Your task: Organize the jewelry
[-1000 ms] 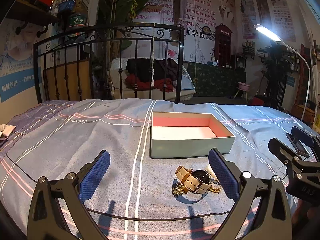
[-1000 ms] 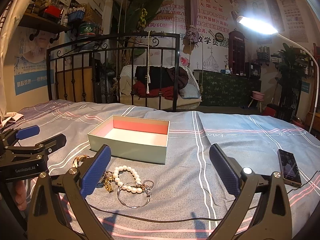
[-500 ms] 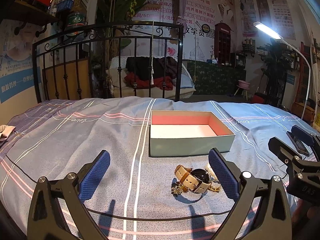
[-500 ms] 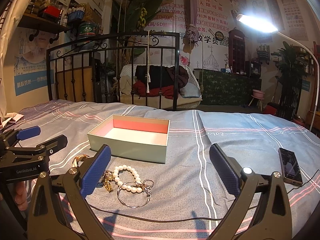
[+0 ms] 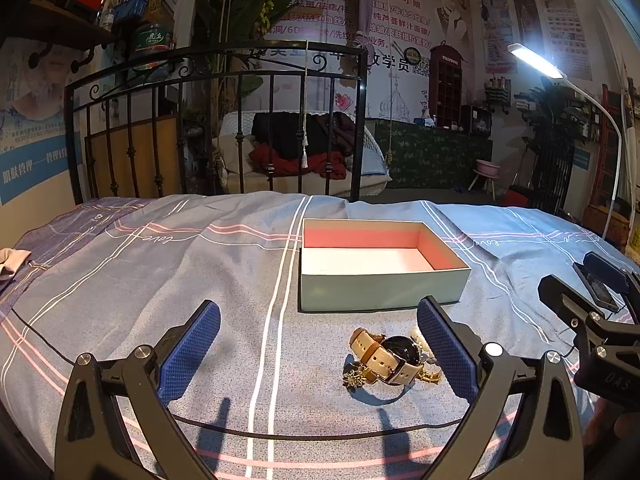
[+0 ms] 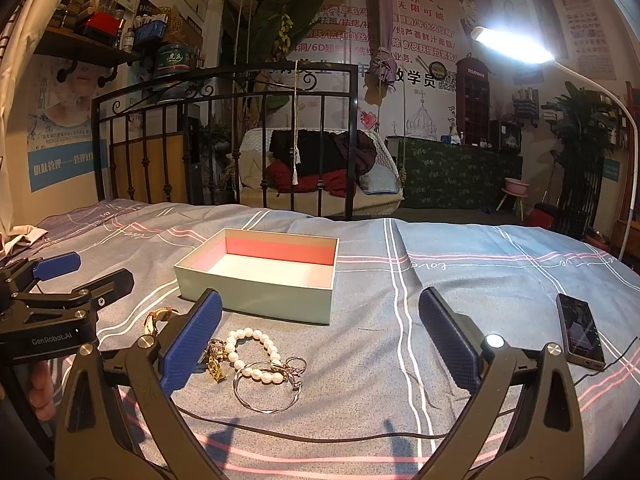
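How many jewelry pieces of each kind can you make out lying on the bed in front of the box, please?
Watch: 1
Pearl bracelet: 1
Silver bangle: 1
Small silver ring: 1
Gold chain pieces: tangled, at least 1
Total: at least 5

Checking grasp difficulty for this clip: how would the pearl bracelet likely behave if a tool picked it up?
The pearl bracelet is separate round beads in a loop, so it would probably sag, not hold shape. The smooth beads may slip between pads. It touches the silver bangle and gold chain, so those might drag along.
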`<state>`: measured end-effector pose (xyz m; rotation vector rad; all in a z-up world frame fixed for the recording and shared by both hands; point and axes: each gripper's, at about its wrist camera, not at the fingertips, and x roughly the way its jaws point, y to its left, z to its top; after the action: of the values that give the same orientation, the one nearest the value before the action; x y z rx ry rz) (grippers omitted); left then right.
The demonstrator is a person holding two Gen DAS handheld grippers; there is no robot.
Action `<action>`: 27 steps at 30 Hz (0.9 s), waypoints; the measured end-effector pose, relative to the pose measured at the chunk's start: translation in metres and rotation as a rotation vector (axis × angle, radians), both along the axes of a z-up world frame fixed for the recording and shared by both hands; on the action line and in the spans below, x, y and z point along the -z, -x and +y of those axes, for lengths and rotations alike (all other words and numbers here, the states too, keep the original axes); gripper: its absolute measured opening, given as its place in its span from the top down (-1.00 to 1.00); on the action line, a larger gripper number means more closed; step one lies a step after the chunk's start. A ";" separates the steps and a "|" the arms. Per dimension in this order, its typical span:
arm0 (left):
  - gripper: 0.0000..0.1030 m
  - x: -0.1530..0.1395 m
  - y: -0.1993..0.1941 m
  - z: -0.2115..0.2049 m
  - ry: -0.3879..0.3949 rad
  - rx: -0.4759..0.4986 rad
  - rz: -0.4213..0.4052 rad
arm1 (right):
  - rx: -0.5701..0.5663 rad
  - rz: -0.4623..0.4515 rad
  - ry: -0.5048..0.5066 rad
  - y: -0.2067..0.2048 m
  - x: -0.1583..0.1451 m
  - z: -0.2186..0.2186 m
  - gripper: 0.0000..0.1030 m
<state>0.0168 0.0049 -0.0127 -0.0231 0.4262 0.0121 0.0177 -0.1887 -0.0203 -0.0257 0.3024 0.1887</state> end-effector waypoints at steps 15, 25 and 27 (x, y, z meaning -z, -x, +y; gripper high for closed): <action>-0.88 0.001 0.000 0.000 0.001 0.001 0.003 | 0.000 0.002 -0.002 0.000 -0.001 -0.002 -0.89; -0.88 0.002 0.001 0.001 0.004 -0.002 0.003 | 0.000 0.003 -0.003 0.000 -0.001 -0.002 -0.89; -0.88 0.002 0.001 0.002 0.005 -0.001 0.005 | 0.000 0.003 -0.002 0.000 -0.001 -0.002 -0.89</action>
<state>0.0159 0.0064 -0.0150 -0.0285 0.4313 0.0117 0.0180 -0.1910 -0.0194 -0.0231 0.3051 0.1895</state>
